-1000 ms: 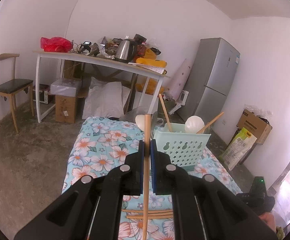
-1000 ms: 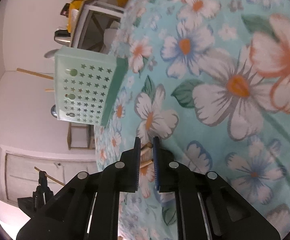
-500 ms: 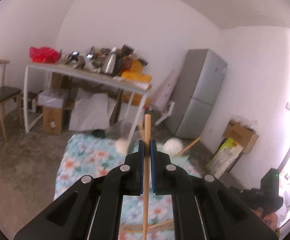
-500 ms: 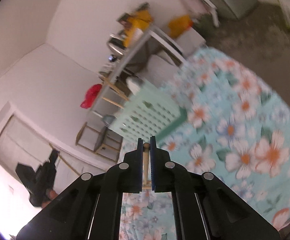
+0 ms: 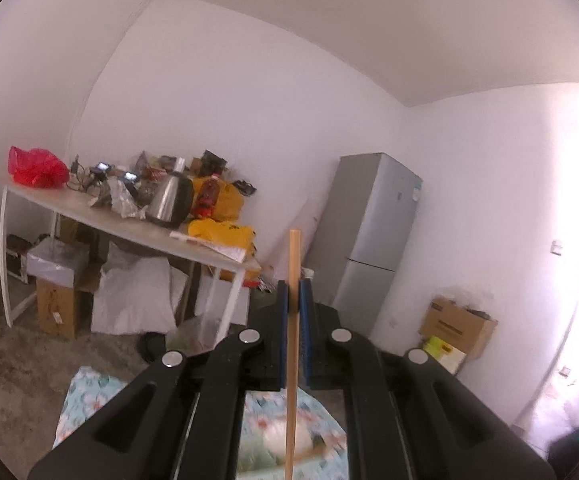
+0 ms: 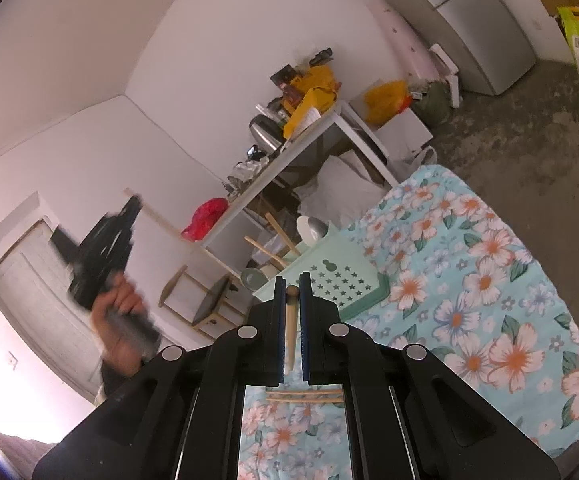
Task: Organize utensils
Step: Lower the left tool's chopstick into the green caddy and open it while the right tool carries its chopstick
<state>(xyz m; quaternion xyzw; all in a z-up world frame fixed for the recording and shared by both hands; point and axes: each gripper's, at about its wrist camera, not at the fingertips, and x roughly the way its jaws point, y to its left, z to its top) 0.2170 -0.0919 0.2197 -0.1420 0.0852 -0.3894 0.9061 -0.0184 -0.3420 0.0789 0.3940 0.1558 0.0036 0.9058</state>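
My left gripper (image 5: 293, 292) is shut on a long wooden chopstick (image 5: 292, 360) that stands upright between the pads, high above the floral tablecloth (image 5: 85, 396). A blurred white spoon (image 5: 277, 440) shows below it. My right gripper (image 6: 291, 284) is shut on a short wooden stick (image 6: 290, 320) with a rounded end. Just beyond it stands the mint green basket (image 6: 341, 280), holding several wooden sticks and a white spoon (image 6: 309, 228). Two chopsticks (image 6: 305, 396) lie on the cloth under the right gripper. In the right wrist view a hand (image 6: 121, 308) holds the left gripper (image 6: 105, 256) up at the left.
A white table (image 5: 129, 232) crowded with a kettle (image 5: 169, 200), a red bag (image 5: 35, 166) and yellow bags stands behind. A grey fridge (image 5: 373, 232) and cardboard boxes (image 5: 455, 326) are at the right. A wooden chair (image 6: 205, 304) stands past the cloth's edge.
Both grippers have risen. The right one closed on the wooden stick, lifted it off the cloth and rolled. The left one carried its chopstick up, and the basket slid out of its view.
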